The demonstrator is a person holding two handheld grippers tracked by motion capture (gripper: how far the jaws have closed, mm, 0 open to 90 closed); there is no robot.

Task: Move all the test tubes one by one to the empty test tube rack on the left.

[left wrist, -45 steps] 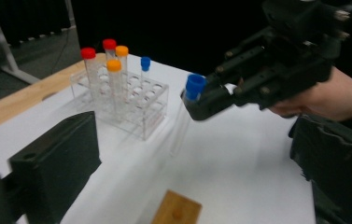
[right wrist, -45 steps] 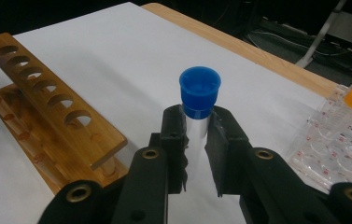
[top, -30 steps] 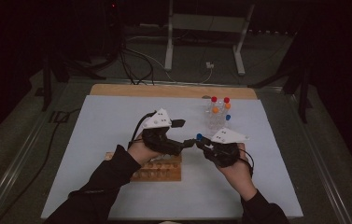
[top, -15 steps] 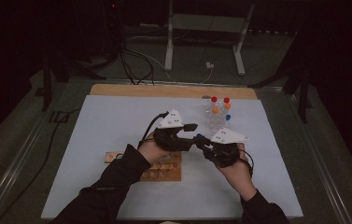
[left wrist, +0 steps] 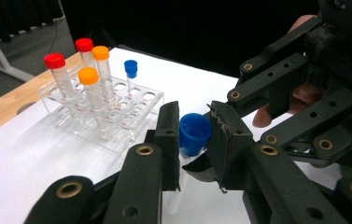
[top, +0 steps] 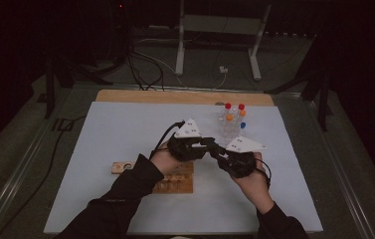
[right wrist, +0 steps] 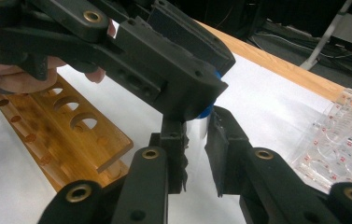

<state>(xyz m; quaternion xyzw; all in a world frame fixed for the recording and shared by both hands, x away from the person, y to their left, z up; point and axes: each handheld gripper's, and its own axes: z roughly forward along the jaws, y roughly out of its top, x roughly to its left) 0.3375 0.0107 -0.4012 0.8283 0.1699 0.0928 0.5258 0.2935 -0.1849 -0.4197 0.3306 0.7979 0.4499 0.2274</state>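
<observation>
Over the middle of the white mat my two grippers meet tip to tip. A clear tube with a blue cap is held between them. My left gripper has just been closing, and its pads now press on the blue cap from both sides. My right gripper is shut on the clear body of the same tube, just below the cap. In the high view the left gripper and the right gripper overlap and hide the tube.
A clear rack stands behind with red-capped, orange-capped and blue-capped tubes. A wooden rack with round holes lies under my left hand. A small wooden block lies to its left.
My left gripper has moved right to the right gripper's tip and its jaws have closed on the blue cap. The right hand has stayed still.
</observation>
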